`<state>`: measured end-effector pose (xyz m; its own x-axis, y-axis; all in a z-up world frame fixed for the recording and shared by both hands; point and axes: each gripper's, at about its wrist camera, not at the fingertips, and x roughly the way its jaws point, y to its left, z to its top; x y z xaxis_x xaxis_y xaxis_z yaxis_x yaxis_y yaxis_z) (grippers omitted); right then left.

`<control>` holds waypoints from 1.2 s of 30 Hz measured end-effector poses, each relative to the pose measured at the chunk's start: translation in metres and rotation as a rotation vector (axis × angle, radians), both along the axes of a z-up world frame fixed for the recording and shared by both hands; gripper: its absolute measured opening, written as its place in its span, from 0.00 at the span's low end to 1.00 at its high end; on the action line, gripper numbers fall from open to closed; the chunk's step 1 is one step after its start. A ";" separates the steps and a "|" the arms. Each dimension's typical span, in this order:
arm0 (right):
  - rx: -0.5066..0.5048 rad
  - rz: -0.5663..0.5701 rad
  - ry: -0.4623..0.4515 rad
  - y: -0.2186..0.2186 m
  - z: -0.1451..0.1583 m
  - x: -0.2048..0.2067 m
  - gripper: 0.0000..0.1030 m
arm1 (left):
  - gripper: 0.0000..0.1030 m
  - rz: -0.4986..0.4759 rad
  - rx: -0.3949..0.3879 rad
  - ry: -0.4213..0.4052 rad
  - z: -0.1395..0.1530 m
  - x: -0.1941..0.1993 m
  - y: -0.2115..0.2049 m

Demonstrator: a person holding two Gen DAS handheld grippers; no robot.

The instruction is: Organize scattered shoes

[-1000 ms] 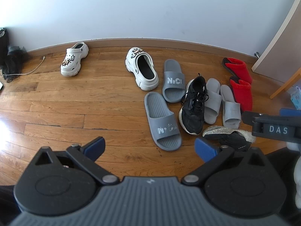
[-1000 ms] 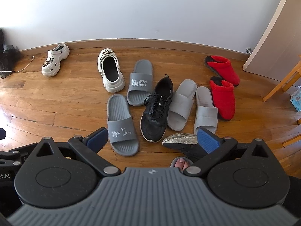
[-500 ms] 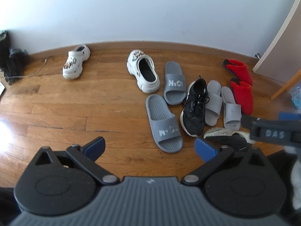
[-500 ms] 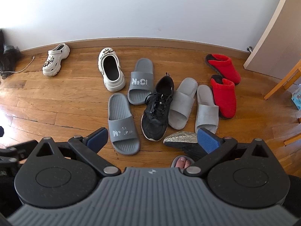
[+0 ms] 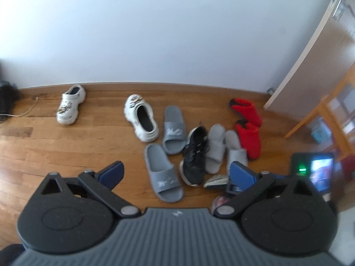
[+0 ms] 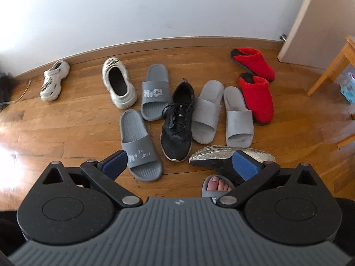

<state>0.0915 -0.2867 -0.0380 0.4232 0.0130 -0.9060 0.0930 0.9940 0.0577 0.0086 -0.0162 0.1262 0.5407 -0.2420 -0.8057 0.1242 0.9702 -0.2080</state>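
Shoes lie scattered on the wooden floor. In the right wrist view: a far white clog (image 6: 53, 81), a nearer white clog (image 6: 118, 86), two dark grey slides (image 6: 155, 92) (image 6: 138, 145), an upright black sneaker (image 6: 178, 120), a second black sneaker tipped on its side (image 6: 221, 155), two light grey slides (image 6: 207, 112) (image 6: 238, 117), and two red slippers (image 6: 253, 63) (image 6: 257, 97). The same pile (image 5: 195, 150) shows in the left wrist view. My right gripper (image 6: 179, 166) is open and empty above the near shoes. My left gripper (image 5: 176, 174) is open and empty, higher up.
A white wall with a baseboard (image 6: 177, 41) runs behind the shoes. A door (image 6: 321, 17) and wooden furniture legs (image 6: 330, 66) stand at the right. Dark items and a cable (image 6: 6, 88) lie far left. The person's slippered foot (image 6: 218, 186) is beneath the right gripper.
The left gripper has risen and pulled back, so the shoes look smaller and farther. The right gripper has moved closer to the shoes and tilted down. No shoe has moved.
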 end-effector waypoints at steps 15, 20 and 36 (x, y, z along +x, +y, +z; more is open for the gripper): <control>0.043 0.046 0.024 0.029 -0.004 0.017 0.99 | 1.00 0.061 -0.111 -0.046 0.004 0.010 0.034; 0.047 0.051 0.022 0.031 -0.003 0.018 0.99 | 1.00 0.086 -0.137 -0.069 0.012 0.012 0.038; 0.027 0.047 0.022 0.033 -0.006 0.018 0.99 | 1.00 0.113 -0.185 -0.145 0.030 0.002 0.055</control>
